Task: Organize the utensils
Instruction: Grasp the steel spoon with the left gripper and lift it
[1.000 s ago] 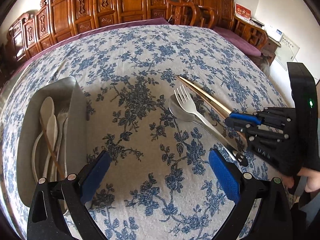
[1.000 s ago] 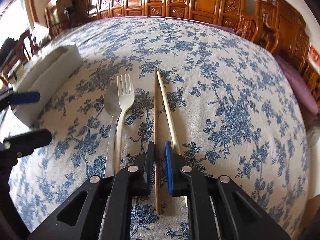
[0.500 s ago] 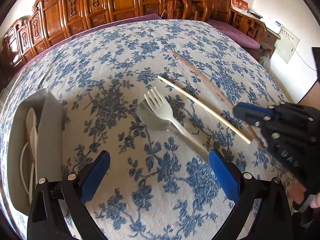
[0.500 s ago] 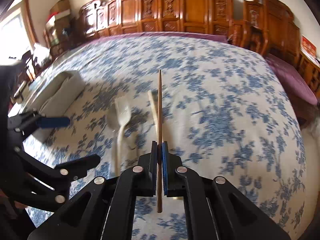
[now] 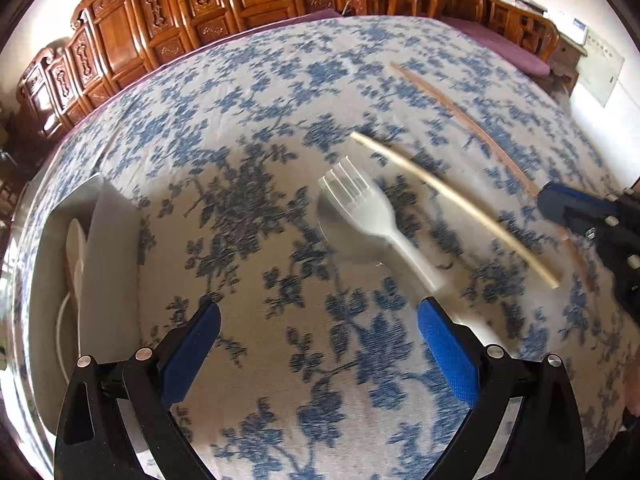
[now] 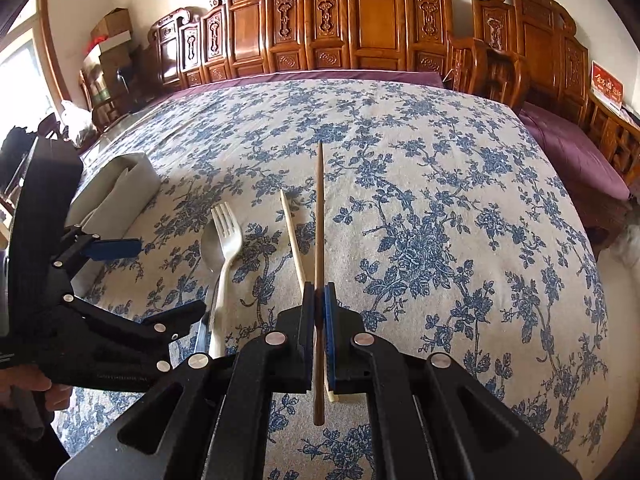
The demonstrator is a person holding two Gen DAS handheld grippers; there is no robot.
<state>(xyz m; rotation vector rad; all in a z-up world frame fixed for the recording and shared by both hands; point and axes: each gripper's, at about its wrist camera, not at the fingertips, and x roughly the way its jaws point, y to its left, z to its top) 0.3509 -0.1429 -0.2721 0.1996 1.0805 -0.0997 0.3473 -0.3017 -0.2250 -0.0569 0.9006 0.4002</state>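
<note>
Right gripper [image 6: 319, 305] clamped on brown chopstick [image 6: 319, 216]; left gripper [image 5: 318, 322] jaws spread wide, holding nothing, above the tablecloth [image 5: 280, 80].

L wrist cam sat low behind open jaws, faced across tablecloth [image 5: 280, 92] toward carved wooden screen [image 5: 240, 4]. R wrist cam looked fwd along closed jaws, higher up. Both caught fork [image 5: 372, 220] [image 6: 224, 240], pale chopstick [image 5: 452, 204] [image 6: 292, 240] ahead of jaws.

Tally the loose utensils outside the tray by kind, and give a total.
Chopsticks: 2, a brown chopstick in the right claw and a pale chopstick on the tablecloth.
Forks: 1, the white fork.
Spoons: 1, the metal spoon under the fork.
Total: 4
</note>
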